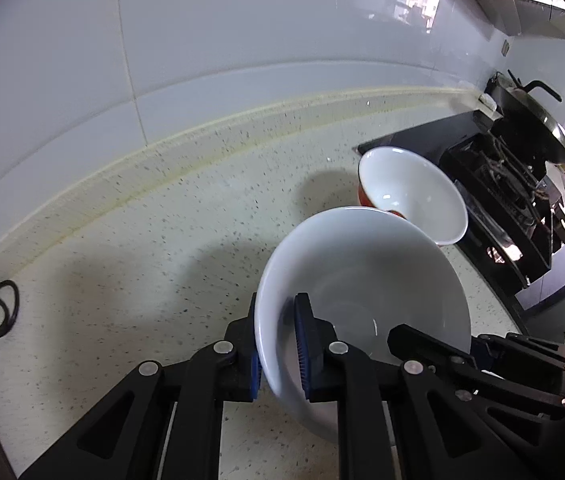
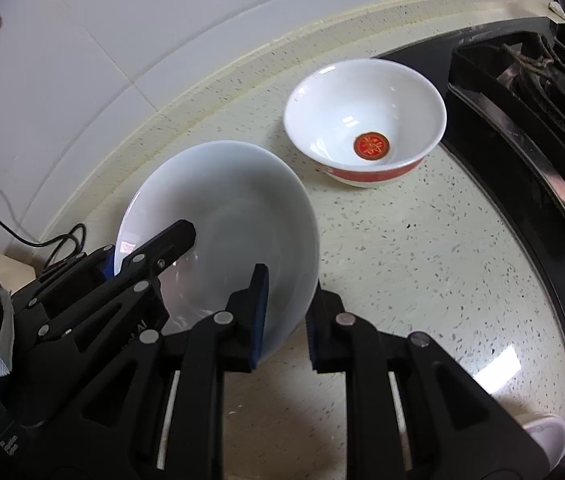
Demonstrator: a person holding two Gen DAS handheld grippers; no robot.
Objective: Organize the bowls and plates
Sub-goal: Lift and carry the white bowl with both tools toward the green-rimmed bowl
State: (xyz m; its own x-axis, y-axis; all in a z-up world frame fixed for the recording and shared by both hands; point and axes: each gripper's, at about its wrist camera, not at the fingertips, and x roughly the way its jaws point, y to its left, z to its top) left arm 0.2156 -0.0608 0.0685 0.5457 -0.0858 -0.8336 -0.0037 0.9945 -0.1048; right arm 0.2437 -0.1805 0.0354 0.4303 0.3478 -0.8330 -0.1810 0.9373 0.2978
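Nearest, the left gripper [image 1: 280,354] clamps its blue-padded fingers [image 1: 303,354] on one side of the rim of a plain white ceramic bowl [image 1: 366,280], one finger inside and one outside. The right gripper [image 2: 284,330] pinches the opposite side of the rim the same way. The bowl sits tilted between them over the speckled cream stone tabletop [image 2: 402,248]. Beyond it, a white bowl with a red band and red centre emblem [image 2: 364,120] stands upright on the tabletop, beside a black gas stove [image 2: 522,120]. A white tiled wall [image 1: 202,40] rises behind.

A black gas stove [image 2: 530,128] sits in the speckled countertop [image 1: 142,240]; a wok [image 1: 534,116] rests on the stove.
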